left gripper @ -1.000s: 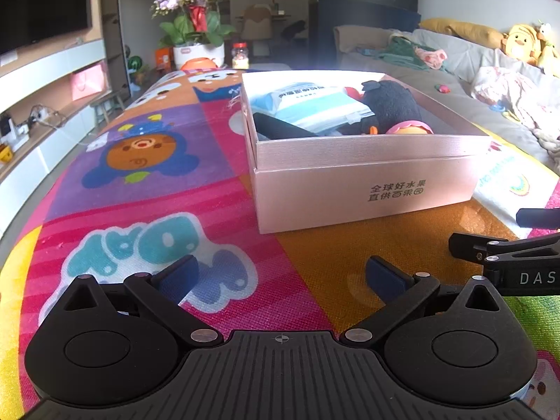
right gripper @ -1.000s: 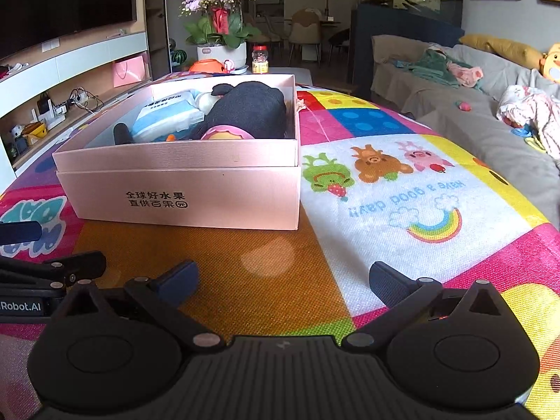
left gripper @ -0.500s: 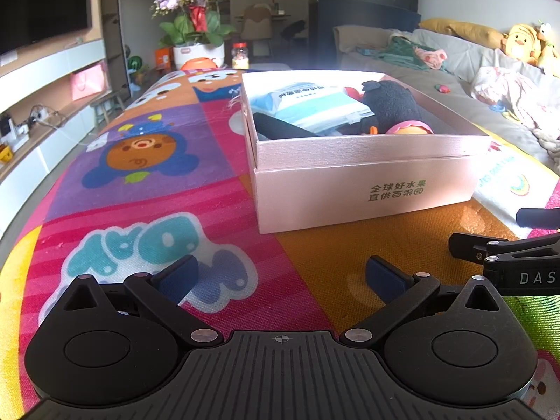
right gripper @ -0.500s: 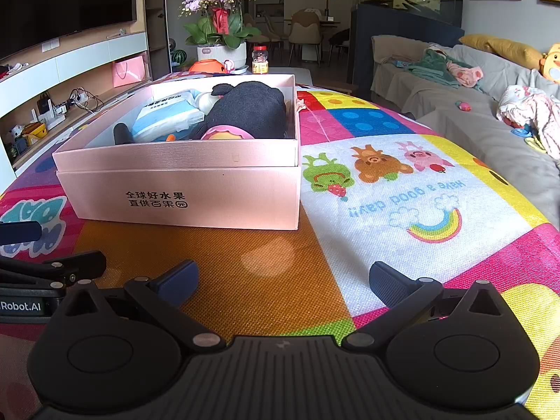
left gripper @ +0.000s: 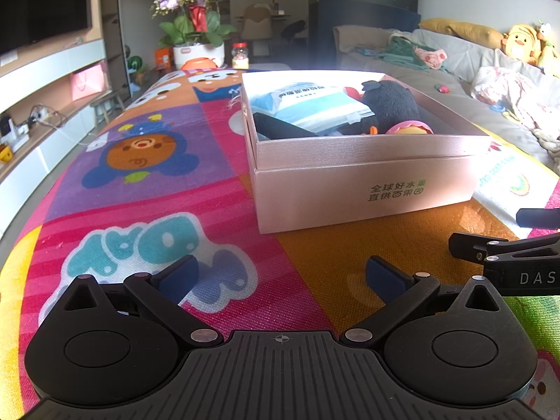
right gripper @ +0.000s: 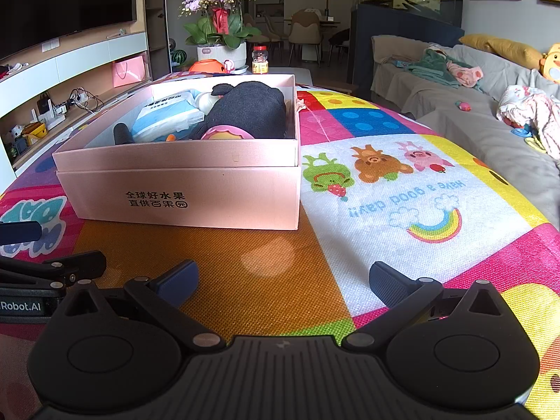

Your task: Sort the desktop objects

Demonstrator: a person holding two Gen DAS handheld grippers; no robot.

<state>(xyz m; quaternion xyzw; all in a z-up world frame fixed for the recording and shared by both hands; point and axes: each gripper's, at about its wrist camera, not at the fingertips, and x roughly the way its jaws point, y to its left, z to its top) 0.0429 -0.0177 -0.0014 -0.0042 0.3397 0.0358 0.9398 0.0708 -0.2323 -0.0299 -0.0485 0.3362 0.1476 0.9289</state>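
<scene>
Here, both claws sit low over the desk, which is covered by a bright cartoon-printed play mat point(left gripper: 147, 189), and both point toward the pale pink cardboard box point(left gripper: 364, 189) printed with green Chinese characters on its near wall. The left claw point(left gripper: 280, 278) has its blue-padded fingers point(left gripper: 176, 276) spread wide apart with nothing between them, only the mat's pink and orange panels below. The right claw point(right gripper: 281, 280) is likewise spread wide and empty, over the orange woven patch and the white rainbow panel.

The box stands on the mat ahead of both claws, well apart from the fingertips, its top open. Inside it lie the sorted things — a blue-and-white soft plastic packet point(left gripper: 308, 105) toward the left side, a black plush toy point(right gripper: 248, 110) with a pink-and-yellow part at the near wall, and a dark cylindrical object point(right gripper: 122, 133) leaning in the near left corner; just what that last one is cannot be told.

In the left wrist view the right claw's black frame shows at the right edge, just beside the left one. Beyond the box stand a white pot of pink orchids point(right gripper: 218, 26) and a small red-lidded jar point(right gripper: 260, 59); a grey sofa point(right gripper: 455, 105) with clothes runs along the right.
</scene>
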